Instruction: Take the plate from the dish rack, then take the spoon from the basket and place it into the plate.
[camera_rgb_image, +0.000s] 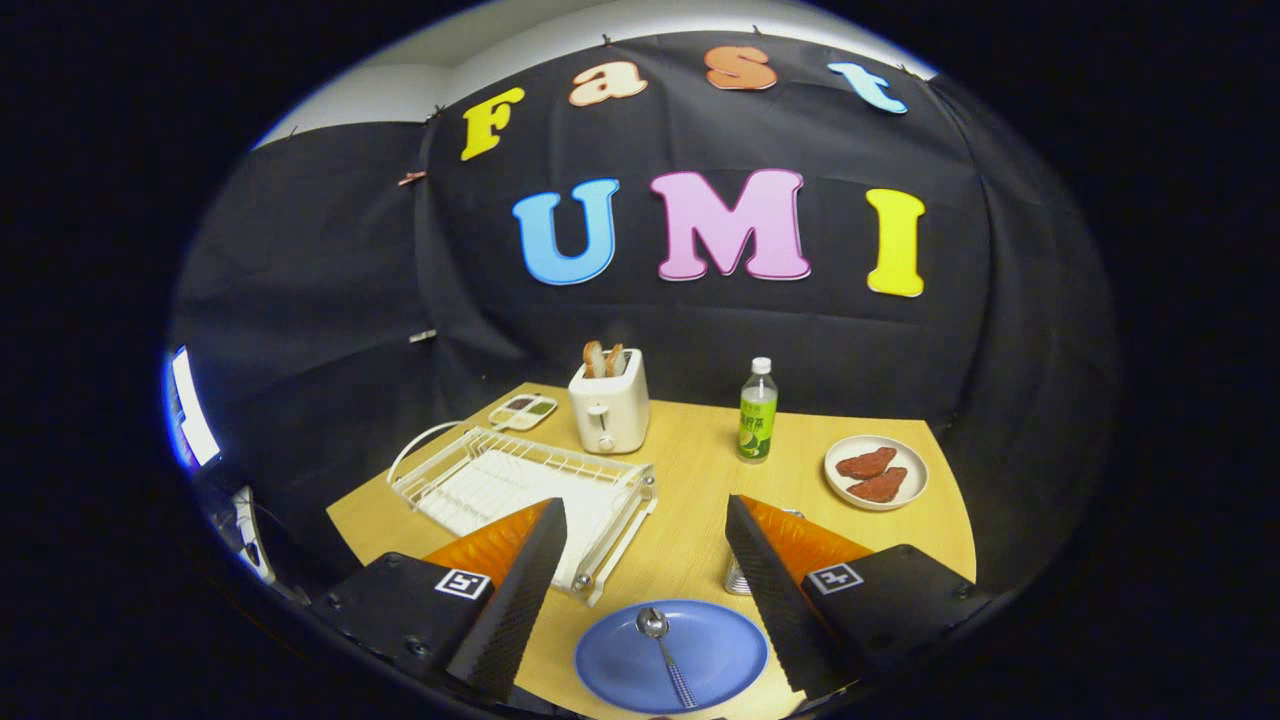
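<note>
Blue plate (670, 655) sat at the bench's (690, 520) near edge, between the fingers of the gripper (645, 580), which was wide open and held nothing. The spoon (664, 642) lay on the plate. The white dish rack (520, 485) stood near the left edge.

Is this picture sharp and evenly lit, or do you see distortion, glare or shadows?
Gripper view: strong fisheye bending curves the table edges; light is even and dim toward the rim; the blue plate and spoon between the open fingers look sharp; the spoon's bowl glints faintly; shadows are soft.
</note>
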